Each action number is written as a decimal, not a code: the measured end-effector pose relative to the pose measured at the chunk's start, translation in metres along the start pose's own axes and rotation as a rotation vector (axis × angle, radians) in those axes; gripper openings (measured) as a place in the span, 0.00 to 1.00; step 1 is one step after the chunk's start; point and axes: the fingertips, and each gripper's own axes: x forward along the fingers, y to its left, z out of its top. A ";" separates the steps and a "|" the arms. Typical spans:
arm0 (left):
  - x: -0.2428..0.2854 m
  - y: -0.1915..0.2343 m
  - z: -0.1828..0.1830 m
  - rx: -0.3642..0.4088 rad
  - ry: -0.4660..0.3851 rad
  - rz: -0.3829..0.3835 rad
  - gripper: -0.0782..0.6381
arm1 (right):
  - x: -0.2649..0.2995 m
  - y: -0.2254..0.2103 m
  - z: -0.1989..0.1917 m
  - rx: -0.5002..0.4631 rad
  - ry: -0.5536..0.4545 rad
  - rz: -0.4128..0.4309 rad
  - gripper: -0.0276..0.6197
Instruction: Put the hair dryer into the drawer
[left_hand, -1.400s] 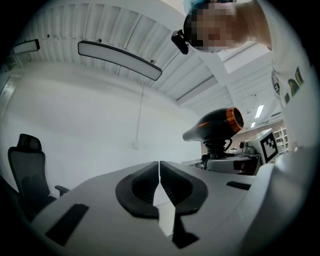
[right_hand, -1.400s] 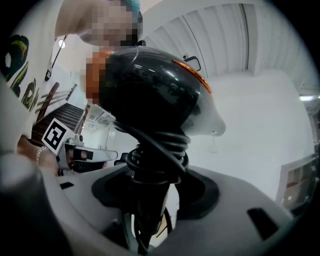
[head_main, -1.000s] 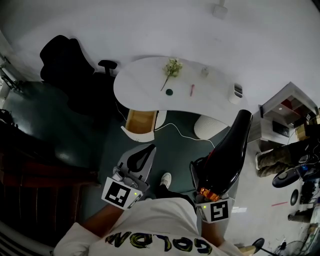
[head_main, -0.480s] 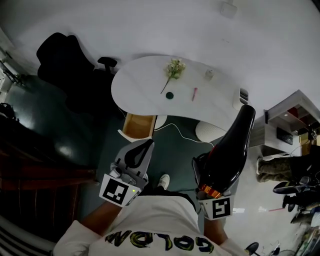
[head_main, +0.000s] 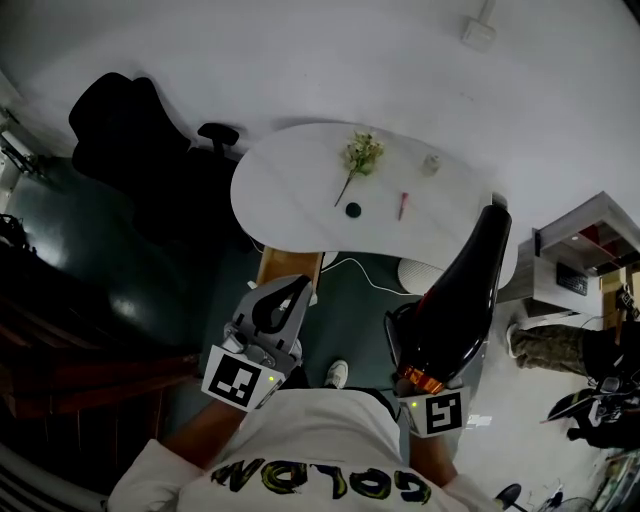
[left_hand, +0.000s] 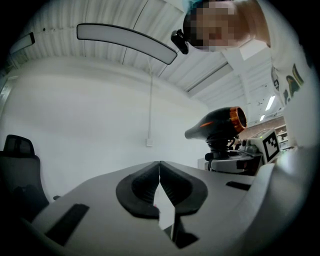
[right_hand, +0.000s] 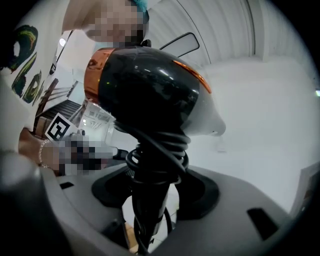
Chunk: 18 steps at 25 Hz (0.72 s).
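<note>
Right gripper (right_hand: 155, 192) is pinching the cord-wrapped handle of the black hair dryer (right_hand: 150, 95), which stands up out of the jaws with its nozzle pointing forward. Left gripper (left_hand: 159, 172) is pressed tight together with nothing in it. The wooden drawer (head_main: 288, 266) hangs open under the white table (head_main: 300, 190), dryer not in it yet.

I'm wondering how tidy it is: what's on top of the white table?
A flower sprig, a small dark round thing, a reddish stick and a small pale object. The hair dryer in the right claw covers the table's right end.
</note>
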 end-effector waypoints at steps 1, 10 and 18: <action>0.001 0.010 0.000 0.000 -0.001 -0.007 0.13 | 0.009 0.003 0.001 -0.002 -0.008 -0.007 0.43; 0.012 0.080 -0.004 -0.009 0.020 -0.075 0.13 | 0.080 0.030 0.001 -0.006 0.003 -0.047 0.43; 0.017 0.107 -0.008 -0.015 0.025 -0.046 0.13 | 0.099 0.033 -0.011 -0.043 0.064 0.009 0.43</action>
